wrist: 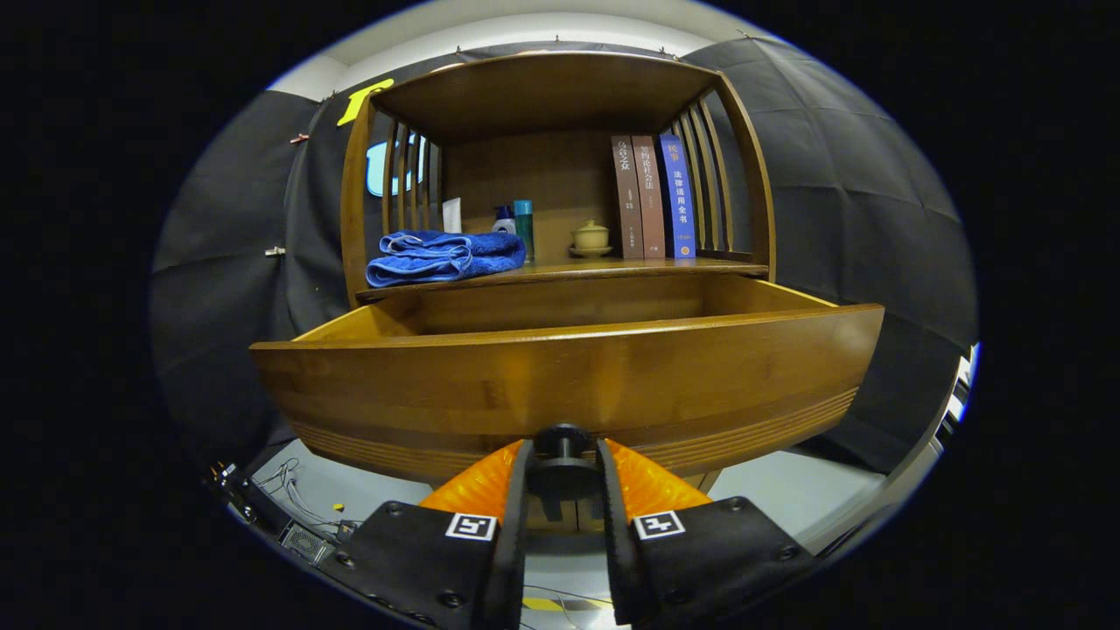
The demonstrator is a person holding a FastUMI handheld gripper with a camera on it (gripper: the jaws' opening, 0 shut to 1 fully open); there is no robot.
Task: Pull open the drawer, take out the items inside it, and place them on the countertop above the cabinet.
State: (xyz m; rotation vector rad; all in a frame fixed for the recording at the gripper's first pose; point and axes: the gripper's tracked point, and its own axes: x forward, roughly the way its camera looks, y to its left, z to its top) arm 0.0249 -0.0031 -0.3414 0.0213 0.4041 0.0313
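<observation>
1. Drawer [569, 376] of the wooden cabinet stands pulled well out toward the camera, with the front panel bulging just ahead of the fingers; inside shows only the far wall and side walls from this low angle, so contents cannot be told.
2. Gripper [563, 477] sits narrow at 6 o'clock, with the orange-backed fingers [647, 481] pressing on either side of the black knob [562, 437] on the drawer front; looks like a firm hold on the knob's stem.
3. Judged as the tail end of the pull: drawer appears near full travel, so ease off now rather than tug further, to avoid yanking the drawer off its runners.
4. Keep the pull straight back along the runners; avoid any twist at the knob, which could jam the drawer or slip the pads.
5. Next, likely: open the fingers wide, back clear of the knob, then rise toward 12 o'clock over the front panel to look down into the drawer before reaching in.
6. Countertop [612, 269] above the drawer already carries a folded blue towel [442, 256] at 10 o'clock, small bottles [516, 223] behind it, a lidded cup [591, 236] at centre, and three books [652, 197] at 1 o'clock.
7. Best free landing spot, by judgement: the bare strip of countertop between towel and books, in front of the cup.
</observation>
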